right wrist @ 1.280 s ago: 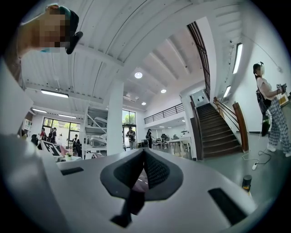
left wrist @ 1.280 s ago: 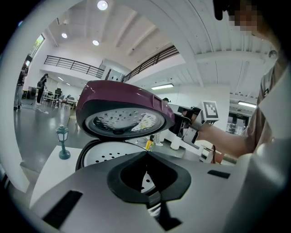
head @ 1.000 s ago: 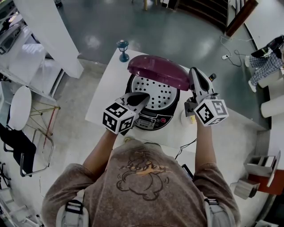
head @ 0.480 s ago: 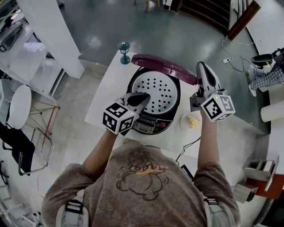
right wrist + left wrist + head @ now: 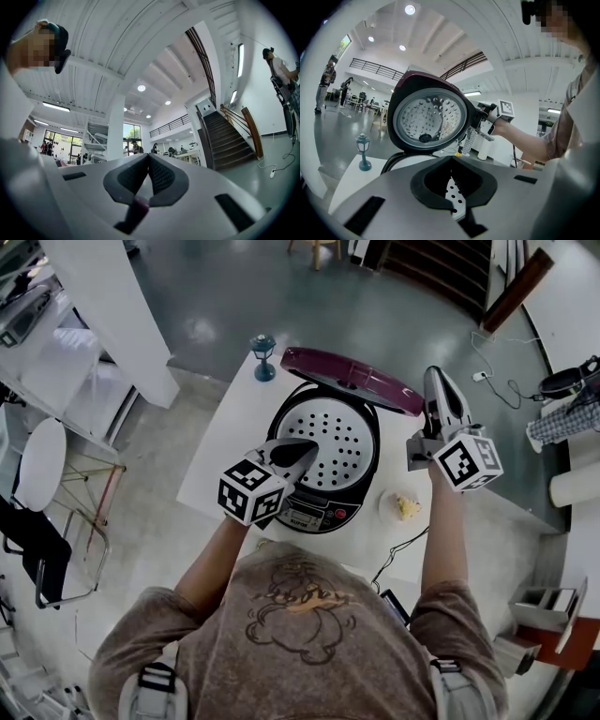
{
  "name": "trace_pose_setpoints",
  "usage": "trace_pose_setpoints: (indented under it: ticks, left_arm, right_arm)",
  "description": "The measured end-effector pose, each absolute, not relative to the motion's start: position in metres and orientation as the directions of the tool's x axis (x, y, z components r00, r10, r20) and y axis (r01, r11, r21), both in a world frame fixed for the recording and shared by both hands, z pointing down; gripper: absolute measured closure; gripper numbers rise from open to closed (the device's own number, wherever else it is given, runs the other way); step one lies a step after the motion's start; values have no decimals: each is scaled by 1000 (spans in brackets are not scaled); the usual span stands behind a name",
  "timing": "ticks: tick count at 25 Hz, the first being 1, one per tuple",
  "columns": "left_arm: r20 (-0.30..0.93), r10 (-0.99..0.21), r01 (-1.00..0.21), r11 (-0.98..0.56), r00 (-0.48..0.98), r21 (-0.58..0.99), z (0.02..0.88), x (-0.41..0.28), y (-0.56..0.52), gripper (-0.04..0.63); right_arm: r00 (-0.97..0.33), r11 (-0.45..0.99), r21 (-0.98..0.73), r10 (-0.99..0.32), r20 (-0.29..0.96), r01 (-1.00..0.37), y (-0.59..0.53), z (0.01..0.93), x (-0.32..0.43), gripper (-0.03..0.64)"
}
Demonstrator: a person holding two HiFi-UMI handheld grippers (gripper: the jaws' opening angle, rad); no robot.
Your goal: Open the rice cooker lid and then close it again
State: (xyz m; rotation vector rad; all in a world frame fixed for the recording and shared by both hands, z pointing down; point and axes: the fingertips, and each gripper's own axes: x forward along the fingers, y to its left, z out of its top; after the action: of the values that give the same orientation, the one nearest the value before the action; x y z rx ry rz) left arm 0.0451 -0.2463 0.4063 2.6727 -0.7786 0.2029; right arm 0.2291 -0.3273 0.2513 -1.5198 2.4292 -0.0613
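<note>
The lid (image 5: 352,379) of the rice cooker (image 5: 314,512) stands raised at the back, so I judge the opening all but done and the closing your next concern. Your right gripper (image 5: 433,373) is clenched with nothing between its jaws, its tip by the lid's right edge (whether it touches, no view settles).

To close well, bring that closed tip over the top rim onto the plum outer shell. Press forward and down in an arc, and don't shove sideways, or the cooker may slide on the tabletop (image 5: 225,442). End with a firm press near the front edge, probably until it catches.

Your left gripper (image 5: 307,448) is likewise clenched on nothing. It hovers over the cooker's front, in the lid's likely path, so draw it back first or rest it on the body to steady it.

The cooker sits mid-tabletop, directly before you, with a dark body and its control panel facing you. The lid is plum outside, and its underside carries a round perforated metal plate (image 5: 429,119) with a dark knob low on it. A small teal lantern (image 5: 262,345) stands at the far left corner of the tabletop. A little dish (image 5: 403,507) lies on the cooker's right.
</note>
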Motion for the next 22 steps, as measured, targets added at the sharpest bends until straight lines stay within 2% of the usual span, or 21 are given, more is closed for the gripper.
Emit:
trace_pose_setpoints:
  ticks: [7, 22]
  left_arm:
    - [234, -504, -555, -776, 831, 300, 410, 44, -252, 574]
    - [237, -509, -561, -767, 827, 311, 411, 45, -256, 574]
  right_arm:
    - [-402, 458, -207, -877, -262, -864, -346, 238, 239, 614]
    - [-393, 447, -210, -884, -255, -869, -380, 231, 251, 614]
